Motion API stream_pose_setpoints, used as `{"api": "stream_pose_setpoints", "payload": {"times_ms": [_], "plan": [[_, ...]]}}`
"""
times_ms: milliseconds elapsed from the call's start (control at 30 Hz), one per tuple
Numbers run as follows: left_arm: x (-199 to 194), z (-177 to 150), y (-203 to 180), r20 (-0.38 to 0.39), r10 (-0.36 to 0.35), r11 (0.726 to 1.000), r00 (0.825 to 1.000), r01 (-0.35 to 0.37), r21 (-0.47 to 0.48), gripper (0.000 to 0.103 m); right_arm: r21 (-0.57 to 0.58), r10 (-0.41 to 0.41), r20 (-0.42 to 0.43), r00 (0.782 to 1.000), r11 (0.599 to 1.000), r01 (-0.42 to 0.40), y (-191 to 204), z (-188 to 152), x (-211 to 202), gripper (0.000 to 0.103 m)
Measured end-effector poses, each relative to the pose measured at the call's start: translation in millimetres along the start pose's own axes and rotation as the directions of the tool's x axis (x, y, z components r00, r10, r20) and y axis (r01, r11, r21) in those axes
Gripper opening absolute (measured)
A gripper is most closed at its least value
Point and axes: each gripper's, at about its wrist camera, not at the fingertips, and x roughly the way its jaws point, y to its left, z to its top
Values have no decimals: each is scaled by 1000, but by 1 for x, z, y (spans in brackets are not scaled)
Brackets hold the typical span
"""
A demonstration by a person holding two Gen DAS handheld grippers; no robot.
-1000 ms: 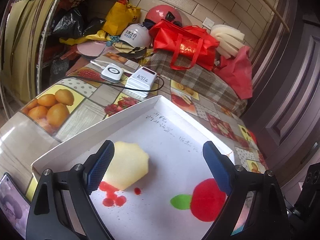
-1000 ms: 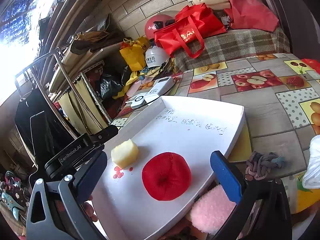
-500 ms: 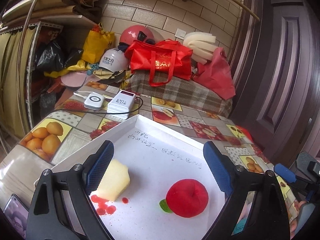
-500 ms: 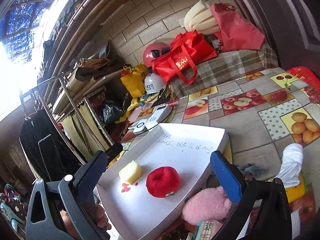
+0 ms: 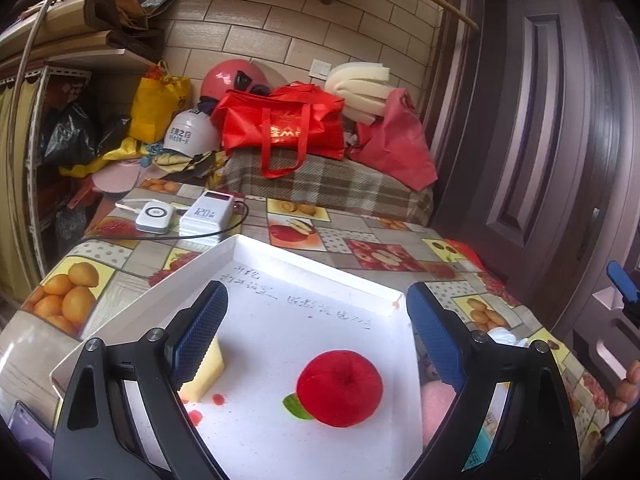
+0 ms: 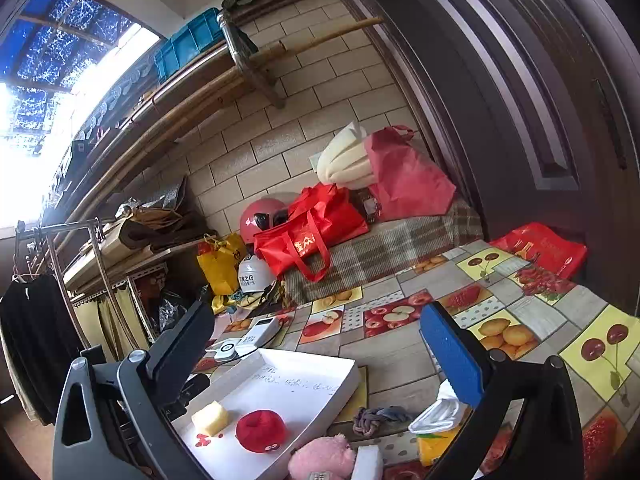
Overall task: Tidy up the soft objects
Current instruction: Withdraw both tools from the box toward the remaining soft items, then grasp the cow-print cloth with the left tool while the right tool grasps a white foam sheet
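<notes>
A white tray (image 5: 316, 270) lies on the fruit-print tablecloth and holds a red plush apple (image 5: 340, 388) and a yellow sponge block (image 5: 204, 372). My left gripper (image 5: 316, 308) hovers open above the tray, empty, its left pad in front of the sponge. My right gripper (image 6: 316, 320) stands open and empty, higher and farther back, looking level across the table. Below it I see the tray (image 6: 320, 390), the sponge (image 6: 210, 418) and the red plush (image 6: 260, 430). A pink plush (image 6: 320, 458) lies just outside the tray's near right side.
Right of the tray lie a knotted cord (image 6: 372, 418), a white cloth (image 6: 436, 412) on a yellow item, and a white block (image 6: 368, 460). A power bank (image 5: 208, 214) and cable sit behind the tray, a phone (image 5: 24, 428) at front left. Bags and helmets crowd the back; a dark door stands at right.
Both grippers drew back and rose. The right one tipped up, so the tray shrank and sank in its view. The left one rolled toward level. Neither gripper's opening changed.
</notes>
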Motion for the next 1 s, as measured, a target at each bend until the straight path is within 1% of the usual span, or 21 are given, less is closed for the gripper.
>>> {"api": "stream_pose_setpoints", "payload": {"times_ms": [33,67,100,133,267,333,467,533,600,667,733,767,800,833,900,933,967,1000], "plan": [[0,-1,-2,2,-11,1000,1000,11,1,92,0,-2,9,1000,1000,2,-5,0,-3,103],[0,-1,-3,3,-13,1000,1000,13,4,95,2,-11,15,1000,1000,11,-9,-1,-4,103],[0,-1,-4,3,-17,1000,1000,17,6,101,2,-30,19,999,1000,30,-13,-1,-6,103],[-1,-1,-4,7,-24,1000,1000,24,8,103,1,-44,21,999,999,44,-19,-2,-8,103],[-6,0,-7,25,-64,998,998,64,8,103,-35,-111,16,994,993,111,-36,-5,-20,103],[-10,-1,-11,26,-88,996,996,87,25,103,-50,-140,15,990,989,140,-43,-7,-27,103],[-25,-5,-27,22,-130,986,991,126,113,103,-14,-174,-16,985,985,173,-63,-11,-40,103],[-35,-7,-39,-8,-181,971,983,180,158,103,-6,-187,-24,982,982,187,-69,-11,-47,103],[-44,-9,-53,-76,-253,944,964,264,199,103,-11,-203,-32,979,979,202,-76,-9,-51,103],[-52,-14,-69,-169,-302,909,938,337,245,103,-14,-205,-62,977,979,205,-82,-8,-52,103],[-57,-25,-89,-253,-309,873,917,379,308,103,-25,-183,-129,975,983,181,-86,-10,-48,103],[-59,-33,-99,-301,-301,853,905,396,339,103,-36,-162,-179,970,987,158,-87,-14,-43,103],[-61,-41,-107,-347,-296,834,890,418,362,103,-55,-148,-232,961,989,139,-87,-19,-38,103],[-63,-51,-114,-393,-298,813,870,448,373,103,-89,-136,-305,943,990,114,-85,-26,-30,103],[-64,-71,-121,-496,-323,772,806,527,354,103,-156,-120,-420,899,986,59,-80,-45,-18,103],[-65,-81,-124,-538,-320,763,780,549,342,103,-187,-117,-475,872,982,30,-77,-56,-12,103],[-64,-89,-126,-570,-302,762,764,553,338,103,-206,-113,-515,850,979,5,-74,-66,-8,103],[-64,-97,-126,-590,-276,765,759,545,343,103,-219,-104,-552,828,975,-24,-71,-76,-4,103]]}}
